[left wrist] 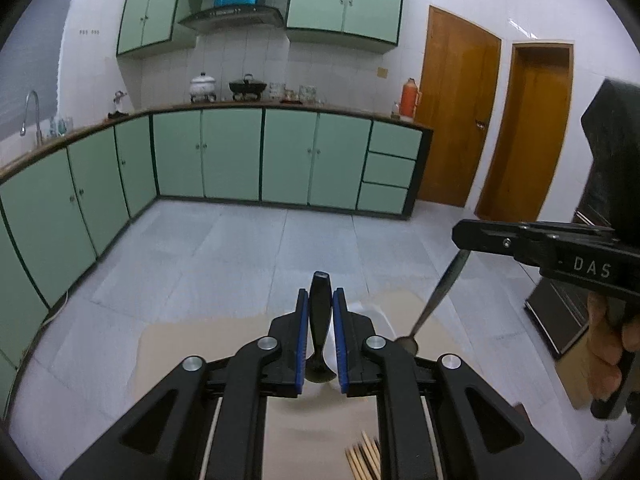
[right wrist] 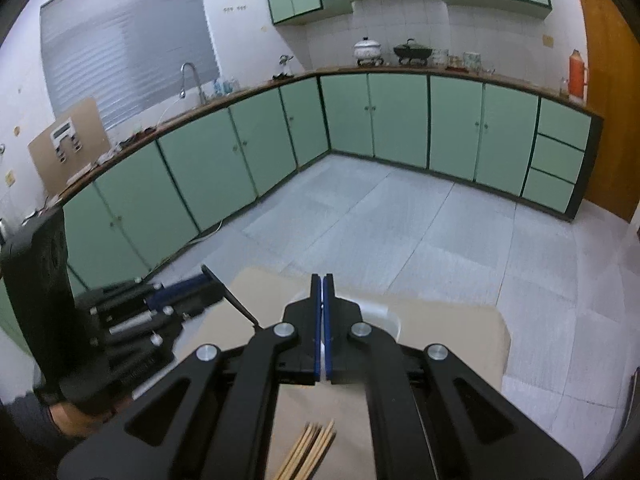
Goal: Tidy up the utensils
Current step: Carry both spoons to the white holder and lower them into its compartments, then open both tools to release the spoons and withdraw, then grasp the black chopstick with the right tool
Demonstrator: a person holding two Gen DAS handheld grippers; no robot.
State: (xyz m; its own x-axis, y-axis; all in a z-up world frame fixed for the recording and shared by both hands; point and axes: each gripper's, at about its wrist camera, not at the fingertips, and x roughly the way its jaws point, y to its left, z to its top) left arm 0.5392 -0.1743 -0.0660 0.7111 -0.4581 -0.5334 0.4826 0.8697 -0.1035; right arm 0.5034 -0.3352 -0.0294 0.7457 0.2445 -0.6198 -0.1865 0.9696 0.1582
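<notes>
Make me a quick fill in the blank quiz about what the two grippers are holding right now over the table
1. The left gripper is clamped on a ____ spoon.
2. The right gripper holds a metal spoon with its bowl pointing ____.
3. On the tan table below lie wooden ____.

Missing words: black; down; chopsticks

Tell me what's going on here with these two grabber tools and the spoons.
A person is sorting utensils with a handheld gripper in each hand. The left gripper is clamped on a black spoon, and the right gripper holds a metal spoon by its handle, bowl hanging down. Both spoons are lifted above a beige table, where a bundle of chopsticks and a white container sit.
</notes>
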